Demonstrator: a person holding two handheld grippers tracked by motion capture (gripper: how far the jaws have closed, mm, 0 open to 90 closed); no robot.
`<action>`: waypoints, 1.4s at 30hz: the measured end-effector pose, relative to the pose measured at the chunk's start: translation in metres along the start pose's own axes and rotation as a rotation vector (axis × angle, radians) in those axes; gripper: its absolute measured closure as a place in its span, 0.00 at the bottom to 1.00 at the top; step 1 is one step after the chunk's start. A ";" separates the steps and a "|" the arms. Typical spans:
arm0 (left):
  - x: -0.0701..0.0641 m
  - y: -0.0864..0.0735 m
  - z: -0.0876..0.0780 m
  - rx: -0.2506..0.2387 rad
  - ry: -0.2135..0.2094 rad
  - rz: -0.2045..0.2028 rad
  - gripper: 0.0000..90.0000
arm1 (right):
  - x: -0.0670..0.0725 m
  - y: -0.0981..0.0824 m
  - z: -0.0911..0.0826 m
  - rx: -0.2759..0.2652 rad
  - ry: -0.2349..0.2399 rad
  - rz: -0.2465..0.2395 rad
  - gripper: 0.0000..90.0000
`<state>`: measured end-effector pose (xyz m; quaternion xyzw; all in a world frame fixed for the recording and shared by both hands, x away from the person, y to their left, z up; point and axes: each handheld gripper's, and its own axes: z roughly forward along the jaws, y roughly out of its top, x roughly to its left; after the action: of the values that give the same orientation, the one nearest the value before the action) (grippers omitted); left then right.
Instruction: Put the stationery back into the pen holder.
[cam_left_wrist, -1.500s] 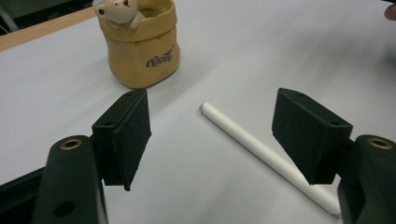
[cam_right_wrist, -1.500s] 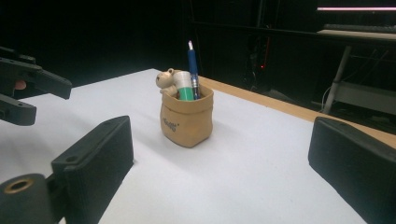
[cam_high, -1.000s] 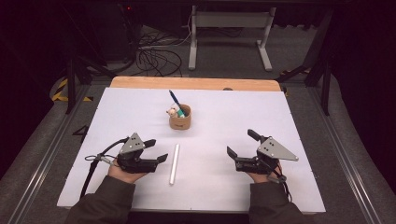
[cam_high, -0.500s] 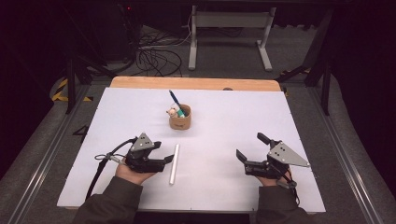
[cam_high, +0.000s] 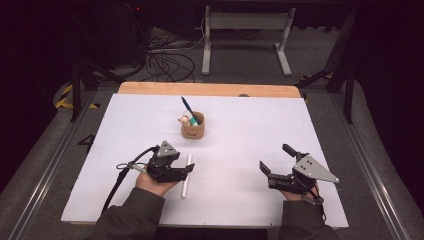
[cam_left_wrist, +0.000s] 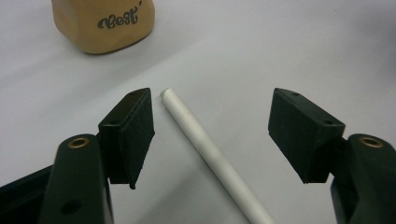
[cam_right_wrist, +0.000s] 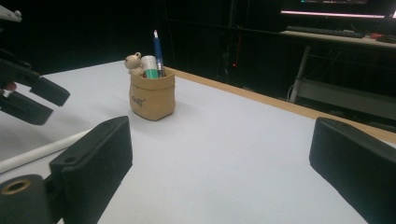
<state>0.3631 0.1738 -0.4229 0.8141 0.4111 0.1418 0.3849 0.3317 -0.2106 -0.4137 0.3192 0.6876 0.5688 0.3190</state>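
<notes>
A white stick (cam_high: 184, 188) lies on the white table, its far end pointing toward a tan pouch-shaped cup (cam_high: 192, 129). The cup holds a blue pen, a green-and-white item and a small bear figure. My left gripper (cam_high: 188, 171) straddles the stick's upper part. In the left gripper view the stick (cam_left_wrist: 205, 149) runs between the pads, closer to the left pad (cam_left_wrist: 133, 133), touching neither. The jaws have just been closing and still stand open. My right gripper (cam_high: 274, 156) hovers open at the right with nothing between its jaws; its view faces the cup (cam_right_wrist: 152, 98).
The white sheet (cam_high: 250, 120) covers a wooden tabletop whose far edge (cam_high: 210, 89) is bare. Cables and a metal stand lie on the floor beyond. The right gripper view takes in the left gripper (cam_right_wrist: 44, 103) and the stick (cam_right_wrist: 37, 151).
My left hand has slid right until its jaws flank the white stick. My right hand has drifted a little right and toward the near edge.
</notes>
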 end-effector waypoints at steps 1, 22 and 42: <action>-0.001 0.000 0.002 0.005 0.007 -0.005 0.38 | 0.000 0.000 0.000 -0.002 0.000 0.001 0.08; -0.009 0.000 0.034 0.145 0.124 -0.037 0.47 | -0.001 0.000 -0.002 0.002 -0.007 0.005 0.08; -0.009 -0.002 0.038 0.162 0.126 -0.008 0.68 | 0.001 0.001 -0.001 0.004 -0.006 -0.001 0.09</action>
<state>0.3773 0.1484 -0.4485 0.8304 0.4479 0.1574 0.2916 0.3307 -0.2100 -0.4125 0.3215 0.6879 0.5662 0.3207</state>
